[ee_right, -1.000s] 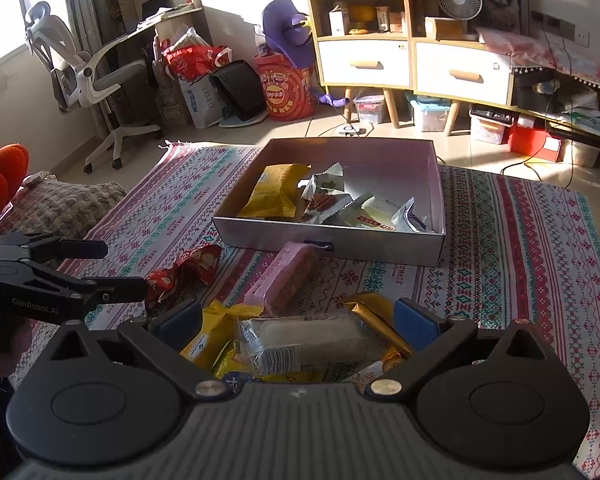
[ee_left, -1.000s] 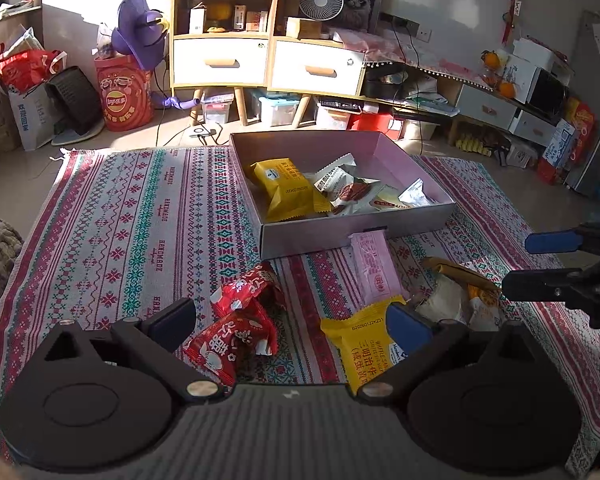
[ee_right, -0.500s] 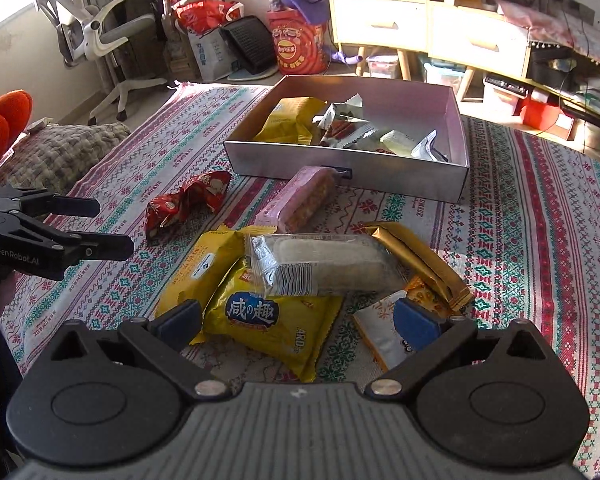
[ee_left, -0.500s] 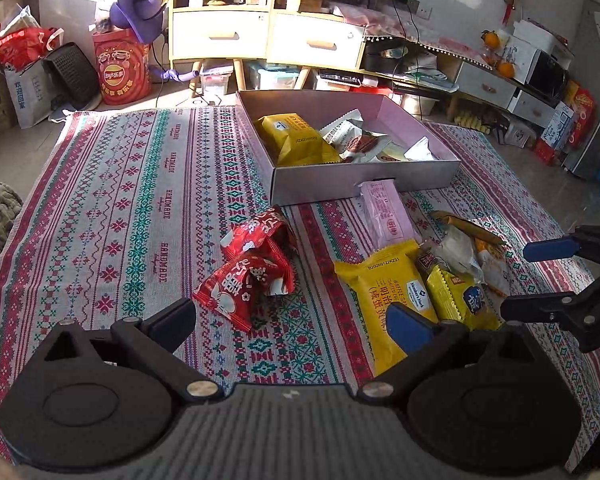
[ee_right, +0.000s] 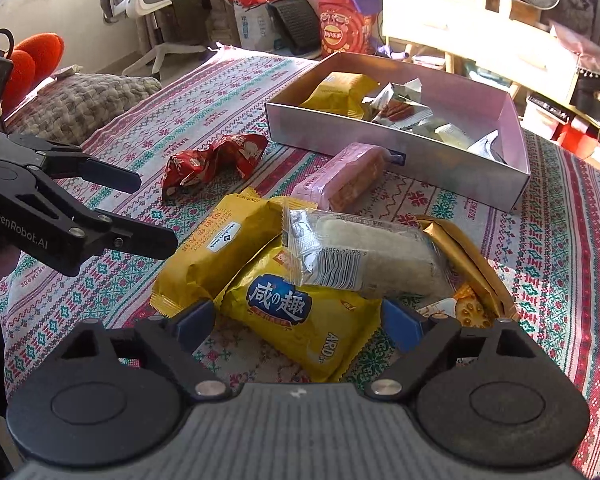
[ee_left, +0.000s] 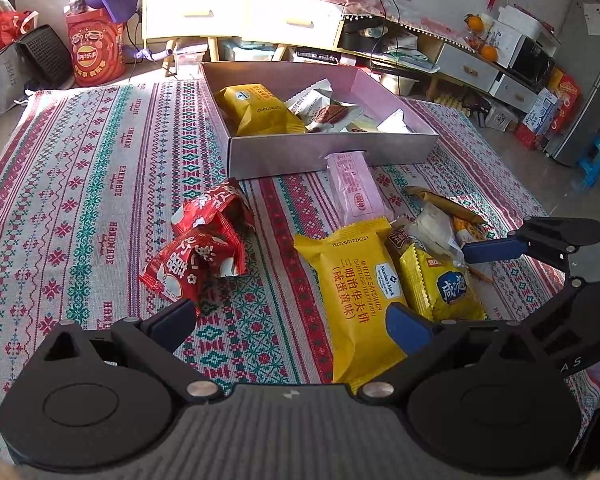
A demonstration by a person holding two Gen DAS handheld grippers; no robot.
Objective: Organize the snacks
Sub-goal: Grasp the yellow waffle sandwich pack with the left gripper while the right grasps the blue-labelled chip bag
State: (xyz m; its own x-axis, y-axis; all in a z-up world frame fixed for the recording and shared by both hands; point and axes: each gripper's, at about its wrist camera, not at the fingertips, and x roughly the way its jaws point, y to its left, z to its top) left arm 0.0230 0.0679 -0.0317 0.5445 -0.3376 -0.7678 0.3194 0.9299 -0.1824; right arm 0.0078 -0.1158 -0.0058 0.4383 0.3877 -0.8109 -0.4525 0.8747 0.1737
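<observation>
Patterned cloth (ee_left: 100, 168) underneath everything, striped red, green and white. On it, the open grey box (ee_left: 324, 152), landmark here, already holding a yellow pack (ee_left: 256, 110) and several pale wrappers. Touching the box's near wall, a pink bar (ee_left: 354, 194) lying lengthwise toward the camera. Nearer than the box, left of the pink bar, two crumpled red packets (ee_left: 204, 246) side by side. Nearer than the box, just past the pink bar, a heap of snacks: a long yellow waffle pack (ee_left: 356, 292), a yellow biscuit pack (ee_right: 296, 316) beside and partly over it, a clear-wrapped white cake (ee_right: 364, 254) resting across the top, a gold wrapper (ee_right: 468, 256) at the heap's far side. Left gripper (ee_left: 296, 320) low over the cloth, nearer than the red packets, jaws wide, gripping nothing. Right gripper (ee_right: 296, 320) down over the heap, jaws wide but just closing somewhat, the yellow biscuit pack lying between the fingertips, pads not visibly pressing it.
</observation>
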